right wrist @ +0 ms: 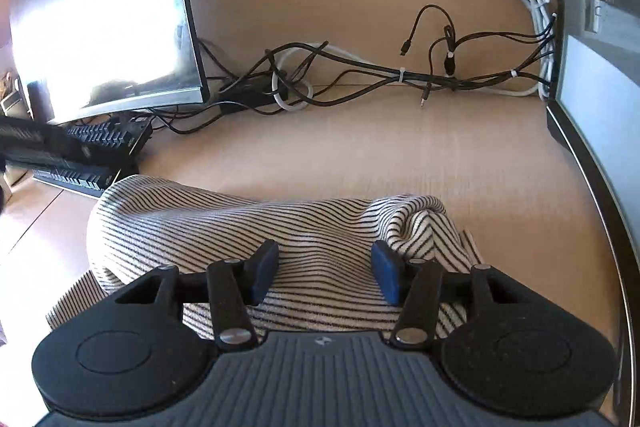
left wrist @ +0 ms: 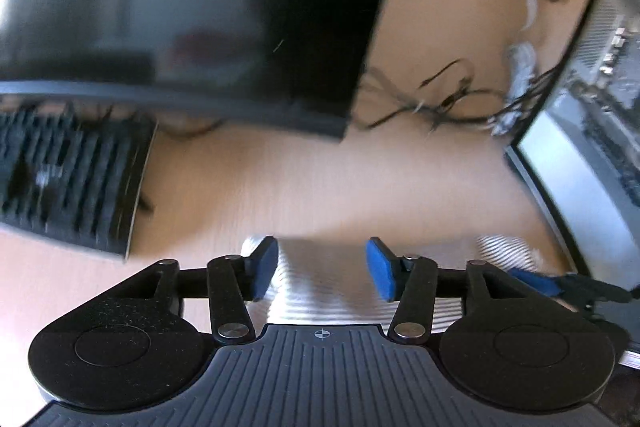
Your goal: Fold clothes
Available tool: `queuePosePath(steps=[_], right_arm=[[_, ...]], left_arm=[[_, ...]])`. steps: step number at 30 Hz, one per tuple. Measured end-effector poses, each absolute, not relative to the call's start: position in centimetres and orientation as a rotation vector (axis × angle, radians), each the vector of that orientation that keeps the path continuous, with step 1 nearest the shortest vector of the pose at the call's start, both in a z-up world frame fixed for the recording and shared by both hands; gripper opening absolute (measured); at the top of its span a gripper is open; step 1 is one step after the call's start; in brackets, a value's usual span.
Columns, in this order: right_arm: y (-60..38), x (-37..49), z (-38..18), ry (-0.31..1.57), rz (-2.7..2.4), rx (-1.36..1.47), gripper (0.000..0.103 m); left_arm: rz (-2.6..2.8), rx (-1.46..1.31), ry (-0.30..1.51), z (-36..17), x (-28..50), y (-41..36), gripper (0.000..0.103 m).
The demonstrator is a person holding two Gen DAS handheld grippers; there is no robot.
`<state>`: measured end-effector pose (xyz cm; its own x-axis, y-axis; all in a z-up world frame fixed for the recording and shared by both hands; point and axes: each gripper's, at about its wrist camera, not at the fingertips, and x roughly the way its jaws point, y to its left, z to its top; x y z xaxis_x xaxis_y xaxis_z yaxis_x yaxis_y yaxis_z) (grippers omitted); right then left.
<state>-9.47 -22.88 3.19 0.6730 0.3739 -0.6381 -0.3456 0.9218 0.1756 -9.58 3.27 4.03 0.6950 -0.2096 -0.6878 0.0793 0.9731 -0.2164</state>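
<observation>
1. Nearest the right wrist camera, the right gripper (right wrist: 325, 273) has its blue pads (right wrist: 387, 277) spread wide apart, gripping nothing.
2. Under and just ahead of those pads lies the striped garment (right wrist: 224, 223), cream with thin dark stripes, bunched into a low heap on the wooden desk (right wrist: 360, 155); a rolled fold rises ahead and to the right of the gripper.
3. Farther ahead, a tangle of black and white cables (right wrist: 360, 75) runs across the desk where it meets the back panel.
4. Ahead to the left stands a dark monitor (right wrist: 104, 19) catching bright glare, with a black keyboard (right wrist: 80, 155) below it; a second screen (right wrist: 592, 107) stands at the right edge.
5. The left gripper (left wrist: 322, 269) likewise has its blue pads (left wrist: 264, 267) well apart and clamps nothing.
6. In this blurred view, the garment shows directly beneath and between the pads.
7. Ahead to the left of it sit the keyboard and the large monitor; the cables lie ahead to the right.
8. At the far right of this view, the other gripper's blue tip is near the cloth.
</observation>
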Motion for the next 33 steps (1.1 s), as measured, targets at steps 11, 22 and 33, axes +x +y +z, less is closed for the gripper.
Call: queuePosePath(steps=[11, 22, 33], right_arm=[[-21.8, -10.1, 3.9, 0.702, 0.36, -0.022, 0.053], [-21.5, -11.8, 2.8, 0.731, 0.4, -0.012, 0.063], [-22.8, -11.7, 5.1, 0.699, 0.366, 0.056, 0.065]], left_arm=[[-0.268, -0.166, 0.873, 2.4, -10.3, 1.0, 0.057], [-0.287, -0.184, 0.904, 0.8, -10.1, 1.8, 0.057], [-0.138, -0.312, 0.944, 0.3, -4.5, 6.0, 0.081]])
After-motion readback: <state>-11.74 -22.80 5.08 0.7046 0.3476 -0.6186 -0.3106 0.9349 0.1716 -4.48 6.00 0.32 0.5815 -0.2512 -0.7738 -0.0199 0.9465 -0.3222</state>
